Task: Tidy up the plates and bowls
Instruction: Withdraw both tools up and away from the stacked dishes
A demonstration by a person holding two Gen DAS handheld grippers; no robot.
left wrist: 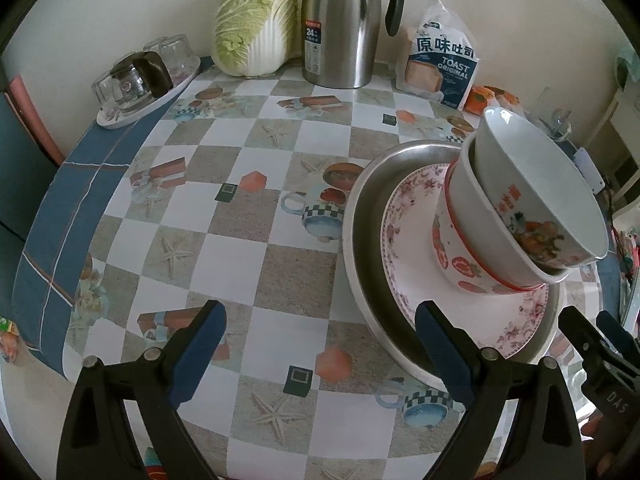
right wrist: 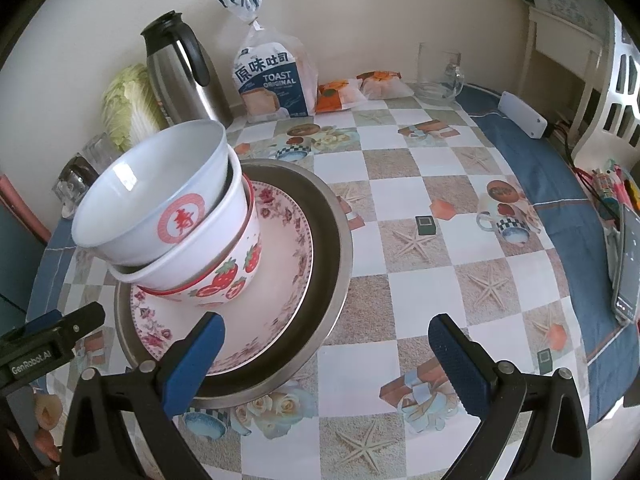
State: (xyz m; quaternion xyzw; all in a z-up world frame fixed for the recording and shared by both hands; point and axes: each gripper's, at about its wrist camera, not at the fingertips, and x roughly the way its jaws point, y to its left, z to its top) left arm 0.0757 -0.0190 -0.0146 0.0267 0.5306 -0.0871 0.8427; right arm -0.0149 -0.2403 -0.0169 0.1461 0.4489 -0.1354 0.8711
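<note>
Blue rubber pads line both pairs of tongs, and both stand spread wide with nothing between them: the left tongs (left wrist: 320, 344) hover over bare checkered oilcloth with their right pad just at the near rim of the stack, while the right tongs (right wrist: 326, 354) hang beside that stack, their left pad overlapping the rim of the floral plate (right wrist: 280, 280) in the view. The dishes are gathered into one pile near the middle of the table (right wrist: 420, 240): a stainless steel pan (right wrist: 336, 248) at the bottom, the floral plate nested inside it, then a strawberry bowl (right wrist: 224, 272), a plain white bowl (right wrist: 236, 204) within that, and on top a white bowl with a red character (right wrist: 160, 208). Largest lies lowest, which looks like the reason for the order, though the top bowl sits tilted and may slide if the pile is nudged. Judging by this, the stacking seems nearly complete. Along the wall stand a napa cabbage (left wrist: 256, 20), a steel thermos jug (left wrist: 344, 24) and a bag of toast (left wrist: 444, 64), with a tray of glasses (left wrist: 144, 76) at the left edge, all well apart from the pile. A phone (right wrist: 626, 264) lies at the right edge. Nothing blocks either approach.
</note>
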